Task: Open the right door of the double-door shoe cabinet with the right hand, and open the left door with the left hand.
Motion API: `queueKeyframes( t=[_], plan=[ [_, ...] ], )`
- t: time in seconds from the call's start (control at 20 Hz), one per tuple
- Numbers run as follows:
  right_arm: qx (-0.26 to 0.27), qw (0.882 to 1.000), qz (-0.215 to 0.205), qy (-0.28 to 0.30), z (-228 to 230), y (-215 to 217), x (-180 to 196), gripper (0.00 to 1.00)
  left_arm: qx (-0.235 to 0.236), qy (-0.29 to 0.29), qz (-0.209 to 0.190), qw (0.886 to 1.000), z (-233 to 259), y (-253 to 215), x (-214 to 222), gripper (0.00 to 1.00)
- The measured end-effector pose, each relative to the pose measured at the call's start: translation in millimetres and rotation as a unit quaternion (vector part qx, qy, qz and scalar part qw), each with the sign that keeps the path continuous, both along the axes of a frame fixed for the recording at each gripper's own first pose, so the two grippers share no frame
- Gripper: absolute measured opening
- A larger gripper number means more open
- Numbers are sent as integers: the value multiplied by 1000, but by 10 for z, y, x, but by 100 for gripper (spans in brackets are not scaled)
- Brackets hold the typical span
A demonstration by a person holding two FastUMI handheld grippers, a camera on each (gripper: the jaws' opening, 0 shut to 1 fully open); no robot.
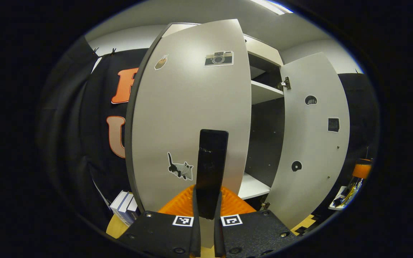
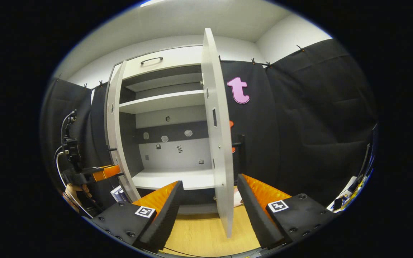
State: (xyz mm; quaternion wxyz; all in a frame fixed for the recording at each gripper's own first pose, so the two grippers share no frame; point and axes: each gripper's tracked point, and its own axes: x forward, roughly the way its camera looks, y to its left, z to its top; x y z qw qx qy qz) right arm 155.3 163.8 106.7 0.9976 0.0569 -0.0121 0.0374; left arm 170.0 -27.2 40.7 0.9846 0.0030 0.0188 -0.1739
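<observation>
1. Two doors of tall grey double-door shoe cabinet [image 2: 163,68] swung out; white shelves [image 2: 161,101] and dark back panel exposed.
2. Left gripper [image 1: 207,229]: fingers closed together on black vertical bar handle [image 1: 212,165] of grey left door [image 1: 188,107], sticker-covered (camera, cat).
3. Same gripper seen in right gripper view at far left [image 2: 115,171], orange/black, w/ hand [image 2: 75,191] below it, touching left door edge [image 2: 115,125].
4. Right gripper [image 2: 210,204]: fingers spread wide apart, either side of grey right door [image 2: 219,143], seen edge-on; no contact w/ door visible.
5. Right door in left gripper view [image 1: 314,143]: open, hinge at top, small dark stickers on inner face.
6. Light wood floor [image 2: 199,233] under cabinet front.
</observation>
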Motion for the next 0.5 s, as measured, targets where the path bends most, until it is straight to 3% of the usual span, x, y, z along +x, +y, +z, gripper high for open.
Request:
queueKeyframes(
  t=[0.4, 0.45, 0.5],
  plan=[
    [-4, 1000, -9, -4, -26, 168, -87, 98, -5, -6, -6, 1000, 88, 368, -244, 13],
    [-5, 1000, -11, -5, -32, 208, -107, 93, -5, -9, -2, 1000, 87, 422, -272, 14],
    [-5, 1000, -11, -6, -38, 249, -144, 98, -3, -11, 1, 1000, 104, 474, -295, 14]
  ],
)
